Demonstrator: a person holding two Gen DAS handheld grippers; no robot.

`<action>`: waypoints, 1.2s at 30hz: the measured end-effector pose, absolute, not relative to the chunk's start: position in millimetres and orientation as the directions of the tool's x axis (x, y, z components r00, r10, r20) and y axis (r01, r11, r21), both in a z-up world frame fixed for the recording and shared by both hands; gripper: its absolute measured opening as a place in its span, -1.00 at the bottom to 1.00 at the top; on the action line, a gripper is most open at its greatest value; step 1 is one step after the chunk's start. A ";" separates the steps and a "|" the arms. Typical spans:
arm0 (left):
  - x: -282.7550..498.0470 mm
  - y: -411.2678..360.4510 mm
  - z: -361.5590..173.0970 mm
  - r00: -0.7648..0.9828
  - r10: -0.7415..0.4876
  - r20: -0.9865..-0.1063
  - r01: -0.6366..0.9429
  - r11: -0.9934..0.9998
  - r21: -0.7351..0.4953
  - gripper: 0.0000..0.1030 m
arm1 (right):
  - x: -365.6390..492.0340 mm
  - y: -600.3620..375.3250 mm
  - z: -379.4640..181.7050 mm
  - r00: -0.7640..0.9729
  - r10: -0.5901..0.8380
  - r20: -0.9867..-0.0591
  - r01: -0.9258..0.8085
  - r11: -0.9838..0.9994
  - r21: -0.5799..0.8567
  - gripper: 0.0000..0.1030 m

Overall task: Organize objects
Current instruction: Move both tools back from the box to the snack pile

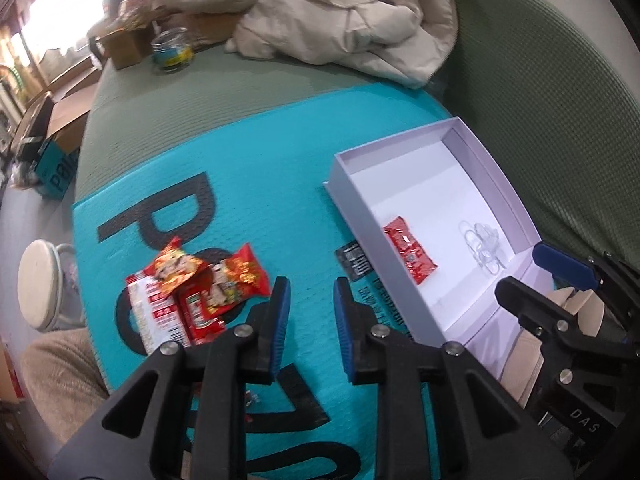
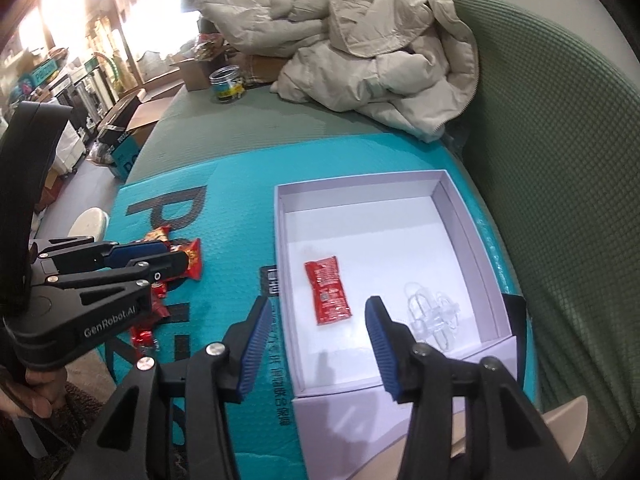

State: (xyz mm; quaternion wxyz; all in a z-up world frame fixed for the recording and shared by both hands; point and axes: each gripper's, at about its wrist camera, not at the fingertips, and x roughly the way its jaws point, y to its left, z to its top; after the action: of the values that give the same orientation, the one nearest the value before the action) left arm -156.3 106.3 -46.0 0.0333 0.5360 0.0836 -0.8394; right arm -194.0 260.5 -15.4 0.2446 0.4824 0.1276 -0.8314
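Both grippers are hanging empty over the teal mat (image 1: 248, 152). Our left gripper (image 1: 307, 286) is holding its jaws a little apart with nothing between them, and our right gripper (image 2: 316, 312) is standing wider, released above the near edge of the white box (image 2: 360, 186).

We are sitting between transfers, we judge. One red sachet (image 2: 329, 289) is already lying flat on the box floor, just beside some clear plastic pieces (image 2: 430, 316). A pile of red snack packets (image 1: 192, 292) is waiting on the mat, well apart from the box and just ahead of our left fingers.

Next, as we read it, the left jaws are going to need to settle over one packet at the top of that heap, pinch a crinkled edge without dragging its neighbours, and carry it across to the box.

We are struggling to say what the clear pieces are, since they nearly vanish against the white. How many packets are overlapping is unclear, and the left gripper is covering part of them in the right view.
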 end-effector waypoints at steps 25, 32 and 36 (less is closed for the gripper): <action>-108.4 34.7 -66.3 -0.391 0.024 -0.920 0.284 -0.948 -0.145 -0.57 | -148.3 207.1 -31.6 -0.306 -0.339 -0.890 0.658 -0.750 0.059 0.06; -104.5 16.6 -71.6 -0.383 0.022 -0.923 0.314 -0.937 -0.153 -0.57 | -142.6 188.9 -44.7 -0.248 -0.341 -0.907 0.663 -0.742 0.098 0.06; -102.6 2.7 -82.1 -0.357 0.036 -0.933 0.341 -0.925 -0.166 -0.57 | -143.4 180.8 -52.5 -0.217 -0.346 -0.913 0.652 -0.747 0.128 0.06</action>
State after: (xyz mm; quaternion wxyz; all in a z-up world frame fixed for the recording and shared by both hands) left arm -102.6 2.7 -82.1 0.0946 0.5591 0.1686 -0.8062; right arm -143.4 180.8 -52.5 0.3253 0.5347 0.1432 -0.7667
